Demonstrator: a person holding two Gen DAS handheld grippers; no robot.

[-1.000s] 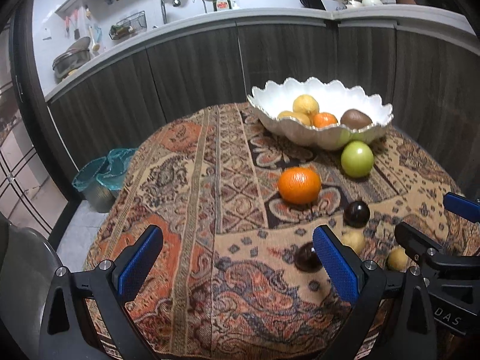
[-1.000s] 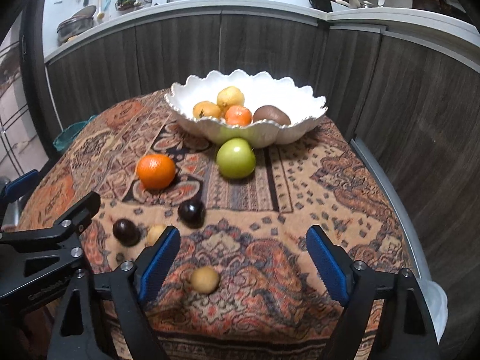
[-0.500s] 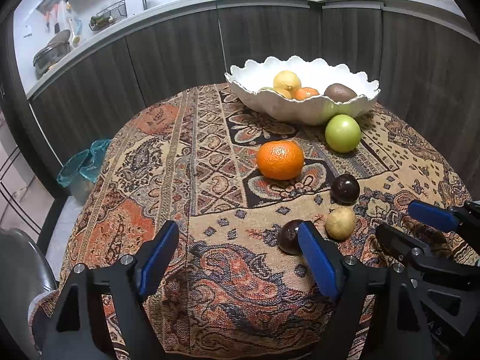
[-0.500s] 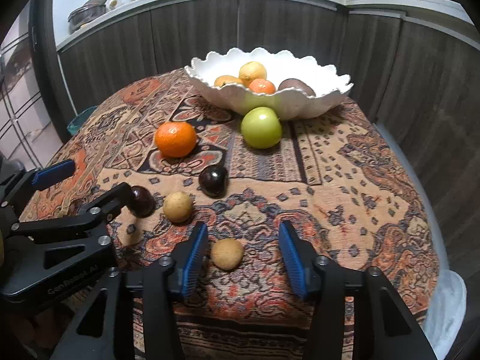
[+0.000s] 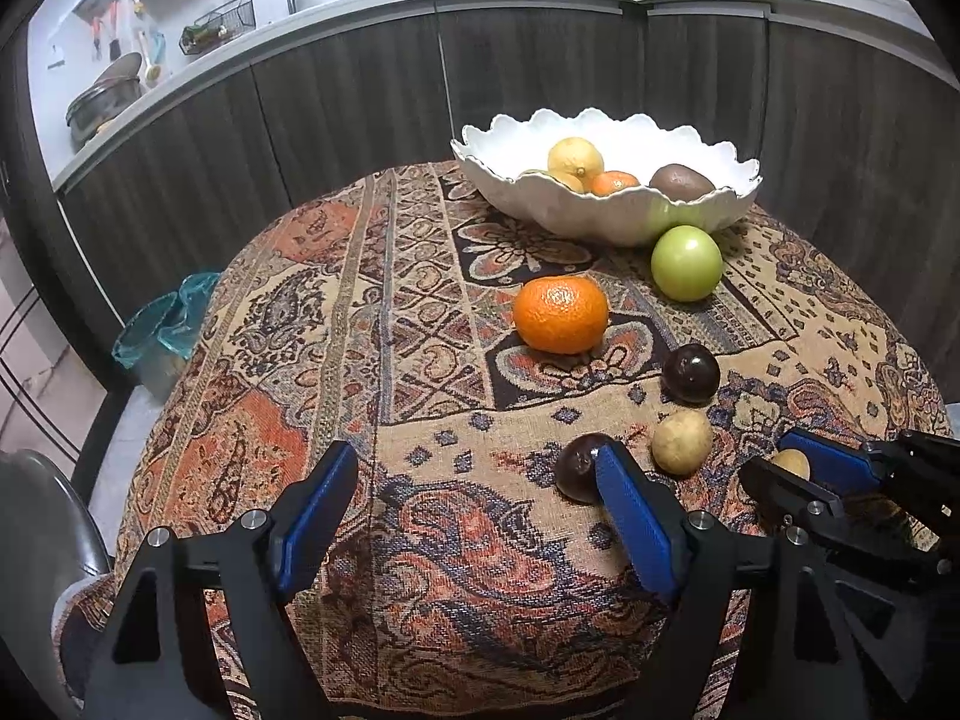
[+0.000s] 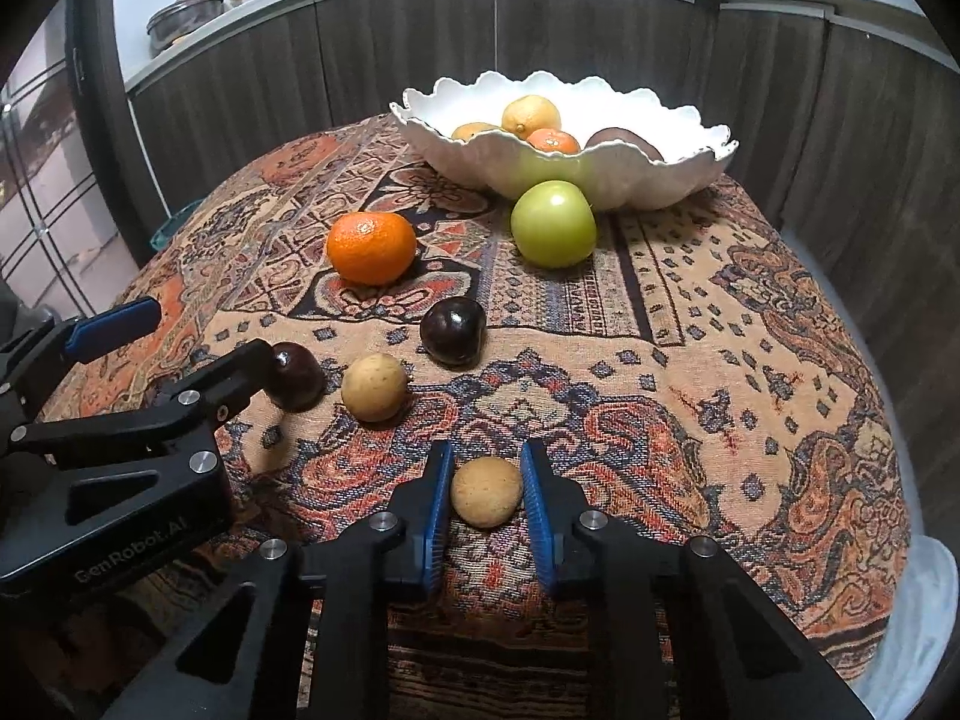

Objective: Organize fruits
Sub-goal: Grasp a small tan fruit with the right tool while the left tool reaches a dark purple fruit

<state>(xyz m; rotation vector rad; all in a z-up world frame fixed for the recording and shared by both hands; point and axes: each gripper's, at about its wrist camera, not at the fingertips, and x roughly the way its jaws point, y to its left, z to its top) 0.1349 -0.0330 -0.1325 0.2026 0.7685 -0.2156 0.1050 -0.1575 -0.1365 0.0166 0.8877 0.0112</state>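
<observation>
Left wrist view: left gripper (image 5: 474, 510) jaws wide apart, holding nothing, over the near part of the table (image 5: 336, 360). A dark plum (image 5: 577, 467) sits just behind its right finger. A tan fruit (image 5: 682, 441), a second plum (image 5: 691, 372), an orange (image 5: 561, 314) and a green apple (image 5: 686, 262) lie toward the far edge, where the bowl (image 5: 606, 216) holds more fruit.

Right wrist view: right gripper (image 6: 483, 489) jaws narrowed around a small tan fruit (image 6: 486, 492) near the table's near edge; both pads sit just beside it, contact unclear. The bowl (image 6: 600, 180) stands at the far edge with the apple (image 6: 553, 232) against it.
</observation>
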